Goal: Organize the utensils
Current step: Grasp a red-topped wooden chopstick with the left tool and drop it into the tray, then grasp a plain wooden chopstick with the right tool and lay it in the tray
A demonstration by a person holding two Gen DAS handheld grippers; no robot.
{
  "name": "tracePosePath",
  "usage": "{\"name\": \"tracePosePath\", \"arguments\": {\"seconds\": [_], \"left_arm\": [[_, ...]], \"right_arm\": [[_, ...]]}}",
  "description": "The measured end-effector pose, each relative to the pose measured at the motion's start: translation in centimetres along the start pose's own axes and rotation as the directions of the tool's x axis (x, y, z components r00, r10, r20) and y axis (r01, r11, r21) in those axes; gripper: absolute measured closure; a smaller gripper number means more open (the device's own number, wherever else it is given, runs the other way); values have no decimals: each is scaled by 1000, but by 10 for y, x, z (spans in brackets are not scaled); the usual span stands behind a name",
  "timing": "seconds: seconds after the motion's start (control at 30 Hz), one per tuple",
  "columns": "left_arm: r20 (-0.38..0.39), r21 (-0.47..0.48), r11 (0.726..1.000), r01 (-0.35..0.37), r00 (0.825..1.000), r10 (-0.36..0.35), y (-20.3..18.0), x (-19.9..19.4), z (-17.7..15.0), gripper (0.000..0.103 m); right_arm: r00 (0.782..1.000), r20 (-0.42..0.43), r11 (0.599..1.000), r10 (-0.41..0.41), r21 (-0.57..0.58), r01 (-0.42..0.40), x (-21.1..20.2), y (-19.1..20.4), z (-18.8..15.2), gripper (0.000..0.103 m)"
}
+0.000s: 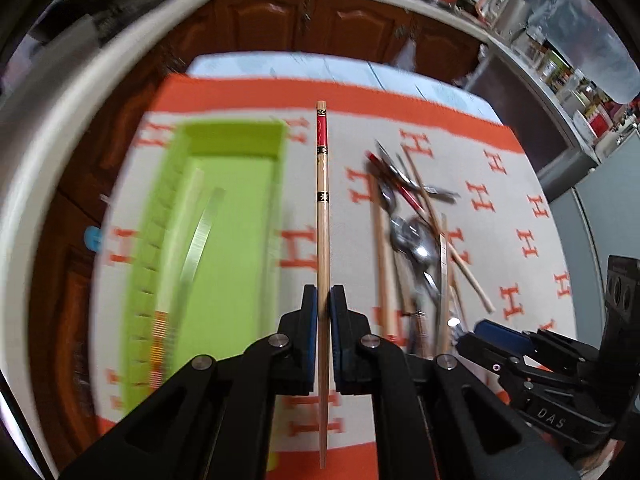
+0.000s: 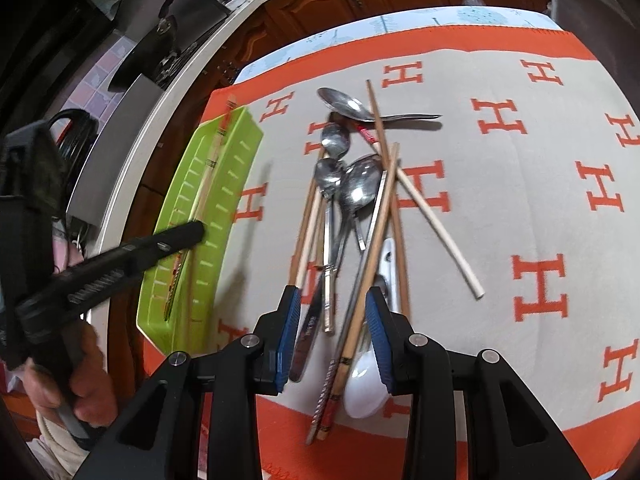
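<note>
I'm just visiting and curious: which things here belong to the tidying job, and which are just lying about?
Job: chopstick clamped in the left tool; green tray; pile of spoons and chopsticks; right tool above the pile.

Lying about: patterned cloth; wooden cabinets.

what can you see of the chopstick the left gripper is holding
The chopstick is a slim, pale, wood-looking stick with a red patterned band and black rings near its far, thicker end. It tapers to a point at the near end. The left gripper is shut on it, fingers pinching its lower half, so it runs straight along the gripper's line. It sits between the green tray and the utensil pile.
</note>
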State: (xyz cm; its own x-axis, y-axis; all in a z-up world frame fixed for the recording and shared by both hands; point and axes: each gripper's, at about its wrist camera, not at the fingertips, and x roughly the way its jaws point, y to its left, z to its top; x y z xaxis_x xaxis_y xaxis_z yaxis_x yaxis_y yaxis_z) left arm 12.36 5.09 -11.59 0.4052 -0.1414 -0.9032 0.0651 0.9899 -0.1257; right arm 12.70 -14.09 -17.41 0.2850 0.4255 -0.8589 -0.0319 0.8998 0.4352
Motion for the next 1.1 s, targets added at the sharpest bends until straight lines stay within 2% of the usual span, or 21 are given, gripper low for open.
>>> {"name": "tracePosePath", "arguments": {"seconds": [0.1, 0.2, 0.33, 0.5, 0.57, 0.63, 0.97, 1.1], "left_arm": [[41, -20, 998, -59, 997, 60, 27, -20, 1, 99], [41, -49, 992, -117, 992, 119, 54, -19, 1, 99], [-23, -84, 990, -115, 993, 113, 76, 3, -2, 99], [-82, -95, 988, -125, 990, 117, 87, 31, -11, 99], [-93, -98, 986, -135, 988, 126, 87, 39, -14, 90], [-86, -96, 985, -140, 988, 132, 88, 39, -16, 85], [-68, -119, 987, -104, 993, 96, 93, 34, -19, 84], [-65, -131, 987, -91, 994, 83, 96, 33, -20, 84]], "right_arm": [[999, -11, 999, 37, -4, -37, 4, 8, 1, 69], [997, -29, 997, 71, 16, -71, 12, 14, 9, 71], [996, -50, 996, 78, 46, -76, 25, 23, 23, 72], [996, -75, 995, 53, 86, -47, 44, 30, 42, 72], [995, -88, 995, 39, 99, -30, 53, 32, 47, 72], [995, -101, 995, 25, 99, -15, 59, 35, 50, 72], [987, -161, 993, -27, 112, 46, 93, 42, 55, 75], [985, -159, 993, -66, 86, 80, 99, 48, 58, 76]]}}
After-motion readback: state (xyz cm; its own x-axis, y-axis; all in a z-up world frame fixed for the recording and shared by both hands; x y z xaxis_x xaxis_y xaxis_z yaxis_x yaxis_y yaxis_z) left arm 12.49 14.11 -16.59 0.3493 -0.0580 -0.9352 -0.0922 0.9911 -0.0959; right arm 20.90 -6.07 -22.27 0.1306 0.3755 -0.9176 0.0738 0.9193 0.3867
